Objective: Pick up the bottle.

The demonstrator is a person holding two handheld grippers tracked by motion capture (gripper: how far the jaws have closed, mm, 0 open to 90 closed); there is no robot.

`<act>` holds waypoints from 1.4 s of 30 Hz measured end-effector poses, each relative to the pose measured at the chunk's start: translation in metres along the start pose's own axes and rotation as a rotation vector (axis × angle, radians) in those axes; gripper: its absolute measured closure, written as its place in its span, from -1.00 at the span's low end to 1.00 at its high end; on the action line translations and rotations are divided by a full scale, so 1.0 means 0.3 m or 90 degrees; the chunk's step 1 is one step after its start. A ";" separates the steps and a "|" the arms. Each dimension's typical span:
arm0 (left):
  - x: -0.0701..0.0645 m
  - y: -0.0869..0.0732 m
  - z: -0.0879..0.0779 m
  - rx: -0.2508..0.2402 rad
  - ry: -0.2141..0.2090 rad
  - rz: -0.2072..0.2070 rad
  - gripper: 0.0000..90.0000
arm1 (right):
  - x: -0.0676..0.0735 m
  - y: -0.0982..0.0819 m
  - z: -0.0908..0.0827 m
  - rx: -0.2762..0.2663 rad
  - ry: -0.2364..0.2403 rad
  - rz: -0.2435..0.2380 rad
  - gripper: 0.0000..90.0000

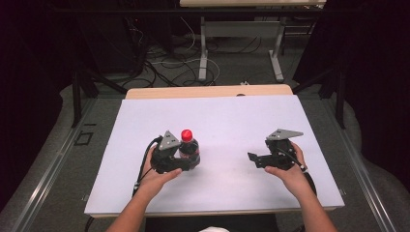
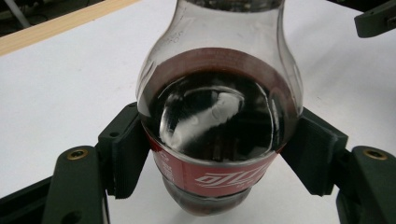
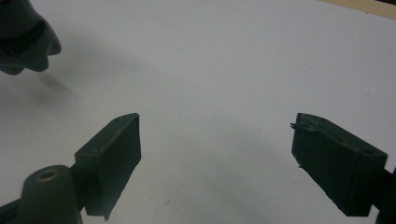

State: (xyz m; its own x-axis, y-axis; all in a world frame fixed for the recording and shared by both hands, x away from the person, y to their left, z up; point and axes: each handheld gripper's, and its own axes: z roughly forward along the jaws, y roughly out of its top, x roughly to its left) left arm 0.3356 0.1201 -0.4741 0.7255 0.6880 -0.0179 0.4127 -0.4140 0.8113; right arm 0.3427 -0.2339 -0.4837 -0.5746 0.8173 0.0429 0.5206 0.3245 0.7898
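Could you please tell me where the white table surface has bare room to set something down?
Bare: between the cola bottle and the right gripper, the strip toward the table's wooden far edge, and the near edge between the forearms. Crowded: around the left gripper clamping the bottle.

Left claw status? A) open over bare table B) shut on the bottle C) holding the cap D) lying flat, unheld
B: the left claw has both jaws pressed against the sides of the bottle at its label; the high view shows the bottle upright with its cap on.
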 end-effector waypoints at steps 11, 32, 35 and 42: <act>-0.061 0.009 0.019 0.011 -0.023 0.016 -0.34 | 0.045 0.035 -0.025 0.000 0.033 -0.002 -0.48; -0.098 0.007 0.039 0.009 -0.028 0.028 -0.34 | 0.190 0.213 -0.021 -0.009 0.136 -0.139 -0.24; -0.101 0.004 0.045 0.007 -0.032 0.028 -0.33 | 0.206 0.237 -0.017 -0.015 0.145 -0.146 -0.22; -0.106 -0.001 0.053 0.013 -0.032 0.022 -0.34 | 0.253 0.282 -0.020 -0.012 0.178 -0.136 -0.11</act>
State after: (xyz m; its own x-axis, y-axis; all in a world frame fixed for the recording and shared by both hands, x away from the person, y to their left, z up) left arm 0.3213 0.0889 -0.4830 0.7658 0.6427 -0.0202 0.3984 -0.4496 0.7994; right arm 0.3393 -0.1471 -0.4099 -0.8213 0.5690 0.0401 0.3604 0.4632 0.8097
